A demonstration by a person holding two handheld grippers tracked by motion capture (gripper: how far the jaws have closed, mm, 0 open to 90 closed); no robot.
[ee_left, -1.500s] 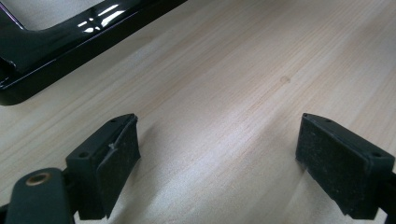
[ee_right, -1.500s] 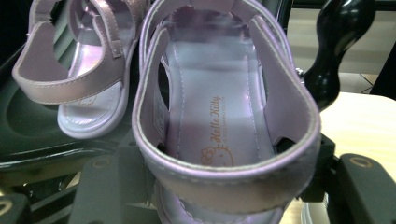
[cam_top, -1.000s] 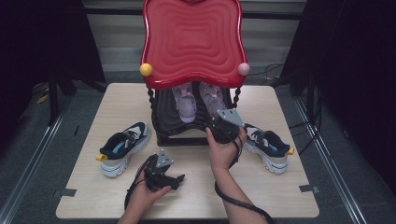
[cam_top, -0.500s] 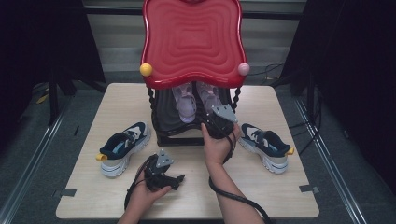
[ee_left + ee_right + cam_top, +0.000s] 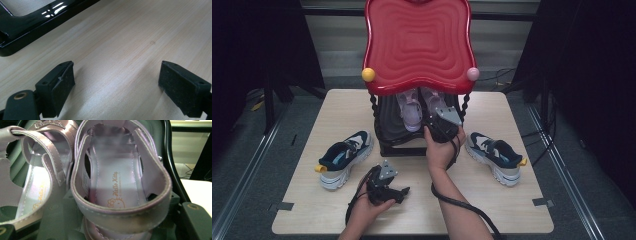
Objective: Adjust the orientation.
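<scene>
Pink sandal [image 5: 117, 190] beside its twin [image 5: 37, 182], under red shelf [image 5: 417, 42]

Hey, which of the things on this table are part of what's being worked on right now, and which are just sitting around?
In use:
- pair of lilac strappy sandals on the rack's lower shelf
- black rack with wavy red top
- right gripper, at the heel strap of one sandal

Lying about:
- navy and white sneaker, left side
- navy and white sneaker, right side
- left gripper, open over bare table
</scene>
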